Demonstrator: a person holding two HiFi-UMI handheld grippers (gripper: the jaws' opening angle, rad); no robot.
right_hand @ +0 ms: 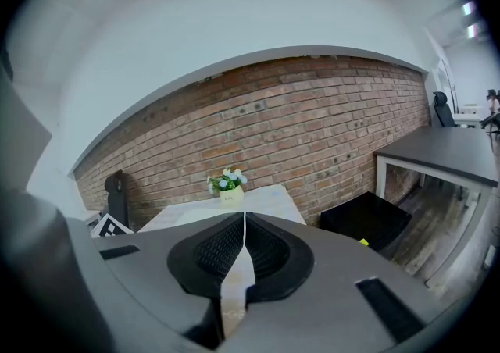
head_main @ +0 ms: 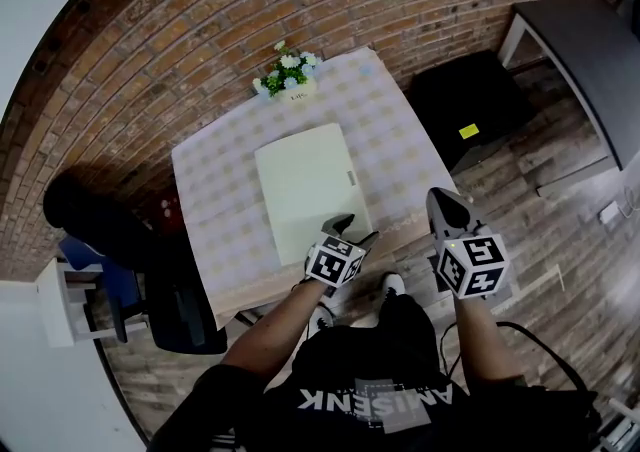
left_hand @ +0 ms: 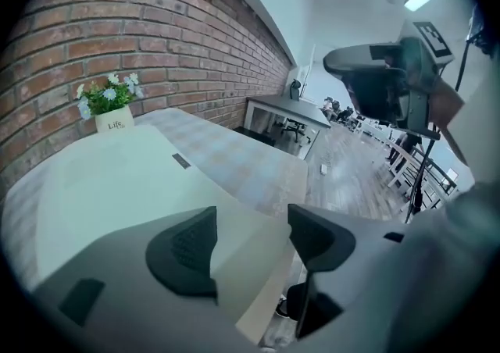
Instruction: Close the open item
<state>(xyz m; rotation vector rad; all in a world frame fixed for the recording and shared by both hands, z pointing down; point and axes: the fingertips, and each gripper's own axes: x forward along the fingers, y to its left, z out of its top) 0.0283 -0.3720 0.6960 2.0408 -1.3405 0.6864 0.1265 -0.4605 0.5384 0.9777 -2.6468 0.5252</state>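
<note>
A flat, pale rectangular case (head_main: pixel 305 185), like a closed laptop, lies lid down on the checked tablecloth (head_main: pixel 215 190). My left gripper (head_main: pixel 356 230) hovers at its near right corner with the jaws spread wide. In the left gripper view the case (left_hand: pixel 117 180) stretches away under the jaws, and its corner shows between the two pads of that gripper (left_hand: pixel 250 222) without either pad touching it. My right gripper (head_main: pixel 440 198) is held off the table's front right corner. Its pads meet in the right gripper view (right_hand: pixel 244 222), with nothing between them.
A small pot of flowers (head_main: pixel 288 75) stands at the table's far edge against the brick wall. A black box (head_main: pixel 470 105) sits on the floor to the right, beside a dark desk (head_main: pixel 585 50). A black chair (head_main: pixel 150 270) stands at the table's left.
</note>
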